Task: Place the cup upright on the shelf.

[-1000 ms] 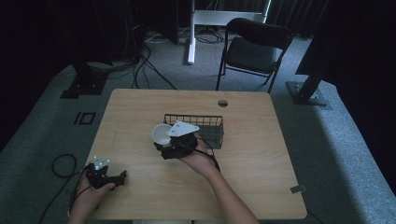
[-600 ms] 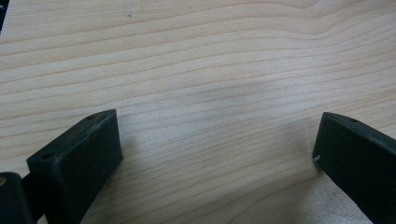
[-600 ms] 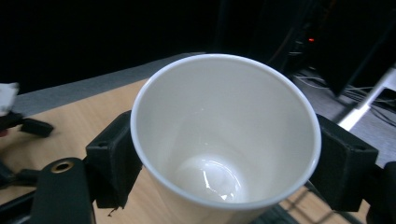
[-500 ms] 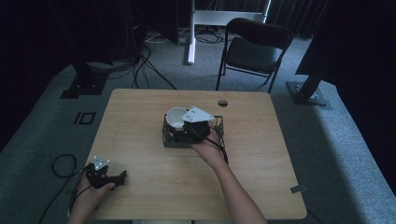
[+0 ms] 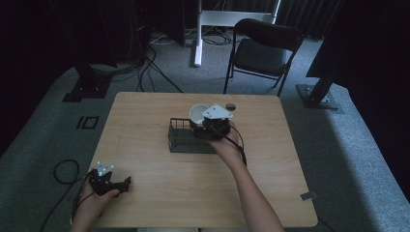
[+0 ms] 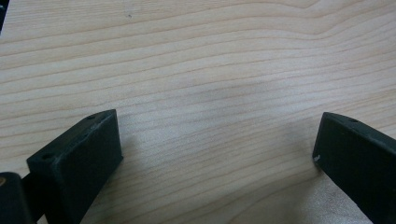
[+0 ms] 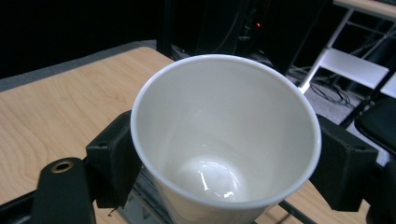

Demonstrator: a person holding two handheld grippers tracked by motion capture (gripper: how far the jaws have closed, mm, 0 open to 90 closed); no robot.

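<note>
The right forearm is reaching forward over the table (image 5: 145,121), its right gripper (image 5: 209,126) clamping a white paper cup (image 7: 224,140) by its sides — the 2 jaws pressing its wall — above the far right end of a dark wire basket (image 5: 181,137). The cup's base is cut off. The left gripper (image 6: 219,154) is resting near the table's near-left corner, jaws spread wide over bare wood — empty.

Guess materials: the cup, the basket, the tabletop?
White cup: likely paper with a glossy coating, going by the thin rolled rim and the shiny highlight at the bottom; thin plastic is possible. Basket: dark wire mesh, probably coated metal, matte. Tabletop: light wood or wood-look laminate, with clear grain lines and a low sheen.
</note>
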